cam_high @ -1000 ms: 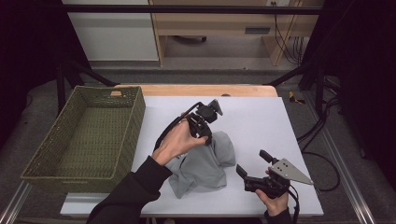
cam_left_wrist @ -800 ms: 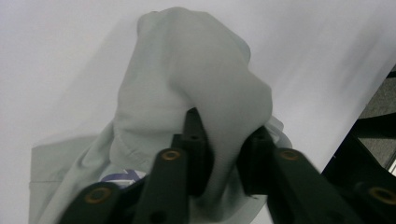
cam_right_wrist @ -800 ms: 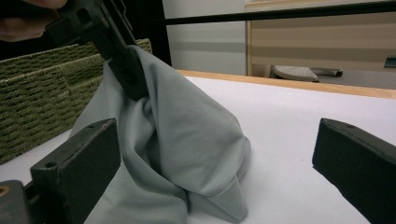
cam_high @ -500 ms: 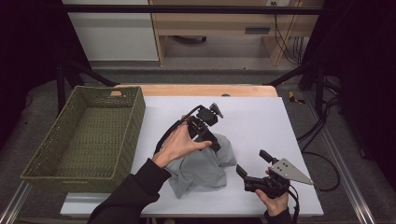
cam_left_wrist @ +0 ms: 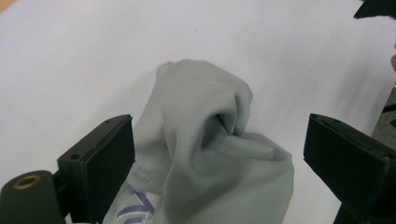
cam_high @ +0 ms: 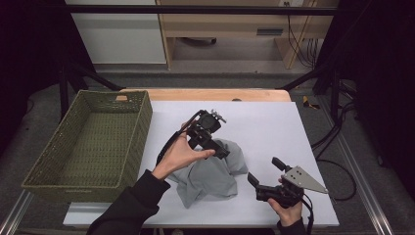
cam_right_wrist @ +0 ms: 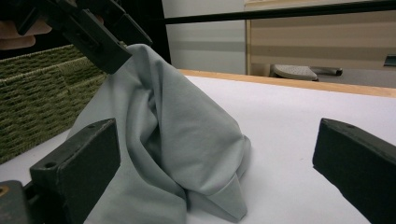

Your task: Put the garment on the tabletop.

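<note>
We have a grey garment (cam_high: 210,171) bunched in a loose heap on the white desk (cam_high: 274,127), near the middle and toward the near edge, with a green woven basket (cam_high: 88,147) standing empty at the left. Our left gripper (cam_high: 215,147) hangs just over the heap's far side; its jaws have just been opening and now stand wide, and in the left gripper view the cloth (cam_left_wrist: 210,154) rises between them without either pad pressing on it. Our right gripper (cam_high: 264,176) rests low on the desk just right of the heap, jaws spread wide and holding nothing; in the right gripper view the garment (cam_right_wrist: 173,140) stands as a peaked mound ahead and slightly left of them.

The heap looks soft and unsteady, so we judge the peak may slump flat once nothing holds it, leaving few folds to catch. If we close on too thin a fold, the cloth could slip out on lifting. If we carry it to the basket by one corner, the trailing part may drag across the desk or snag on the basket's rim.
</note>
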A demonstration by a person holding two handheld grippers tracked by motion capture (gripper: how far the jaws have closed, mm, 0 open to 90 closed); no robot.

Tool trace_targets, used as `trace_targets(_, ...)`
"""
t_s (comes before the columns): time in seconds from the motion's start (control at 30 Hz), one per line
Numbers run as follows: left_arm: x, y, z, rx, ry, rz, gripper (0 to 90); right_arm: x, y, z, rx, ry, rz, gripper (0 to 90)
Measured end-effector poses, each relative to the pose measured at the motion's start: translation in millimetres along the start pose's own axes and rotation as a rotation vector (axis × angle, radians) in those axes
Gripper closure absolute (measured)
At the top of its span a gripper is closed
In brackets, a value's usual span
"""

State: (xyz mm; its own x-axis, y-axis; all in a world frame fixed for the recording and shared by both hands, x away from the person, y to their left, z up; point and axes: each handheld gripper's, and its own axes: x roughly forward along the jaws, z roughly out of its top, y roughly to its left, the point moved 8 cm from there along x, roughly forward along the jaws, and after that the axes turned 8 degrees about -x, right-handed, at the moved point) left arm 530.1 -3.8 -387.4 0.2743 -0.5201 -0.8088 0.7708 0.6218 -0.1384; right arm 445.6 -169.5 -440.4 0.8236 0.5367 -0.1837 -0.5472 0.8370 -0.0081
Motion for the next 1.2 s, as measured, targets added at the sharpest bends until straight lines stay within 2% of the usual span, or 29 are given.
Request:
trace_targets(0.17,-2.8,-2.4,-1.4,-0.01,-0.131,-0.008,11.6,-1.0,1.4,1.0,0.018,-0.002,0.009,1.0)
trace_targets(0.3,-4.2,-3.0,-5.5,-0.02,-0.198,-0.028,10.9,-0.3,-0.4,0.5,0.001,-0.004,0.003,1.0)
trace_targets(0.43,-9.1,-4.0,-9.4,-0.027,-0.309,-0.046,10.4,-0.2,-1.1,0.7,-0.004,-0.006,-0.002,0.9)
trace_targets(0.5,-12.2,-6.0,-13.1,-0.038,-0.357,-0.069,10.5,-0.6,-1.4,0.8,-0.005,-0.004,-0.002,0.9)
trace_targets(0.67,-20.8,-5.0,-26.0,-0.044,-0.477,-0.09,10.5,-1.5,-1.8,1.7,-0.002,-0.009,0.002,0.8)
trace_targets(0.8,-26.4,-1.2,-40.0,-0.052,-0.523,-0.098,10.0,-1.8,-2.1,1.9,0.003,-0.007,-0.003,0.8)
trace_targets(1.0,-33.1,5.3,-61.7,-0.058,-0.544,-0.091,7.6,-2.5,-2.5,2.0,-0.004,-0.008,0.001,0.8)
trace_targets(1.13,-41.3,7.5,-73.8,-0.084,-0.603,-0.097,8.3,-3.4,-3.1,2.3,-0.001,-0.011,0.001,0.8)
trace_targets(1.2,-44.1,7.8,-80.2,-0.076,-0.61,-0.091,8.3,-3.5,-3.0,2.2,0.002,-0.01,-0.002,0.8)
